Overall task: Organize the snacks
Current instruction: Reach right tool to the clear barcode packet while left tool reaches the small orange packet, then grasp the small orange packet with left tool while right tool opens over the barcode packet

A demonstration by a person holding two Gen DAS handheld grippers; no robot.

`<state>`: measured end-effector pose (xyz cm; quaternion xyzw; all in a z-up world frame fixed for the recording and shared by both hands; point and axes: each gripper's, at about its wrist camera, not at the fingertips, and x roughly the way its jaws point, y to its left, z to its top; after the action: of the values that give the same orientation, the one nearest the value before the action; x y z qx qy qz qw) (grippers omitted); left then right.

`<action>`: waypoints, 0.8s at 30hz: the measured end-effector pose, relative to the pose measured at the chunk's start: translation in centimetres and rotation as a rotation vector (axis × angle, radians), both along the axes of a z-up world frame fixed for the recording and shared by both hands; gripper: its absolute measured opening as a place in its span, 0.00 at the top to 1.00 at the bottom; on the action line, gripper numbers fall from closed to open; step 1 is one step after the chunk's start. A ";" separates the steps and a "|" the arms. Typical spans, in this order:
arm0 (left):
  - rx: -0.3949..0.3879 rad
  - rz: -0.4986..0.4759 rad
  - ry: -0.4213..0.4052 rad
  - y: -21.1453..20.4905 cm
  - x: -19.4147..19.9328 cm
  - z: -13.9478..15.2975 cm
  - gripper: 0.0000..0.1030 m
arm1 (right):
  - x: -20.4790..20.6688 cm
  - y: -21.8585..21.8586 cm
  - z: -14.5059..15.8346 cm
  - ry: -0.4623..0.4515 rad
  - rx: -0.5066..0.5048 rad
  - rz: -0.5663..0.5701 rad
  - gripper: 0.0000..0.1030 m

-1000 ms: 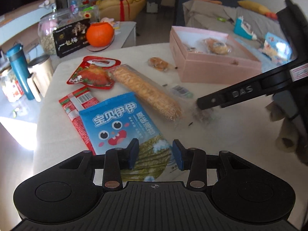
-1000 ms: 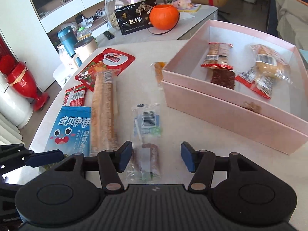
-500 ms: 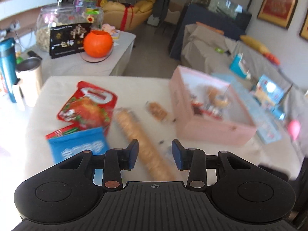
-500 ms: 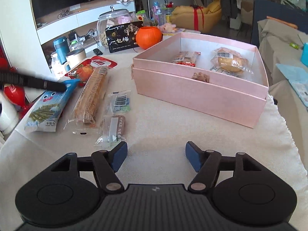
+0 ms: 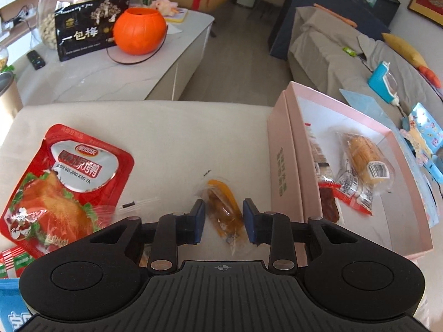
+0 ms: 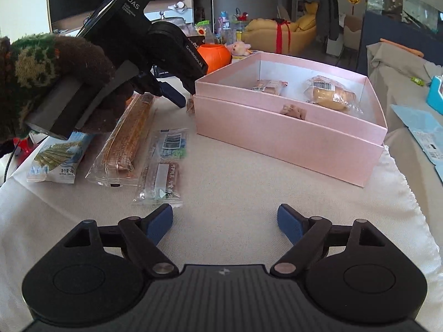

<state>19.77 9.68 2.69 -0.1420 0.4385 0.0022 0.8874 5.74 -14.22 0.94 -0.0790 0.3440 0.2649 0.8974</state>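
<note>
Cloth-covered desk [image 5: 171, 127], left tongs [image 5: 223, 221] parted astride orange snack packet [image 5: 224, 213] beside pink box [image 5: 282, 171], right tongs [image 6: 224, 222] spread wide before it.

Orange pumpkin bucket [image 5: 139, 34], glass jar [image 5: 52, 25]

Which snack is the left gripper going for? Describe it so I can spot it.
Find the pink box; just left of its wall lies a small clear packet between the left gripper's fingers. Unlike the big red pouch further left, it is tiny, with orange-brown filling.
</note>
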 end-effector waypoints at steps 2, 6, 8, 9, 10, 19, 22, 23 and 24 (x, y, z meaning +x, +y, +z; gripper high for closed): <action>0.018 -0.049 -0.003 -0.3 -2.0 0.2 0.80 | 0.0 -0.1 0.0 0.003 0.008 0.000 0.19; 0.089 -0.159 -0.004 -0.9 -7.2 -0.1 0.81 | 0.3 -0.2 -0.1 0.010 0.016 0.005 0.18; 0.100 -0.174 -0.013 -0.7 -9.6 -0.1 0.81 | 0.6 -0.2 0.0 0.017 0.026 0.005 0.17; 0.102 -0.170 -0.015 -0.4 -10.7 -0.1 0.81 | 0.6 -0.2 0.1 0.022 0.028 0.003 0.17; 0.106 -0.163 -0.014 -0.1 -11.6 -0.1 0.81 | 0.7 -0.2 0.2 0.027 0.032 -0.004 0.17; -0.027 -0.032 -0.050 2.6 -11.7 2.0 0.79 | 2.8 4.8 0.4 0.067 0.060 0.113 0.26; -0.130 0.020 -0.086 2.8 -8.1 2.8 0.78 | 1.3 6.3 0.6 -0.018 -0.051 0.152 0.63; -0.141 0.039 -0.081 2.6 -6.6 2.8 0.77 | 0.9 6.1 0.8 -0.027 -0.067 0.156 0.63; -0.138 0.053 -0.070 2.4 -5.2 2.7 0.77 | 0.6 5.8 0.8 -0.025 -0.073 0.148 0.63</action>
<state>14.57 12.06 5.37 -0.2141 0.4023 -0.0096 0.8901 6.34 -8.43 1.77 -0.1402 0.3354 0.3170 0.8760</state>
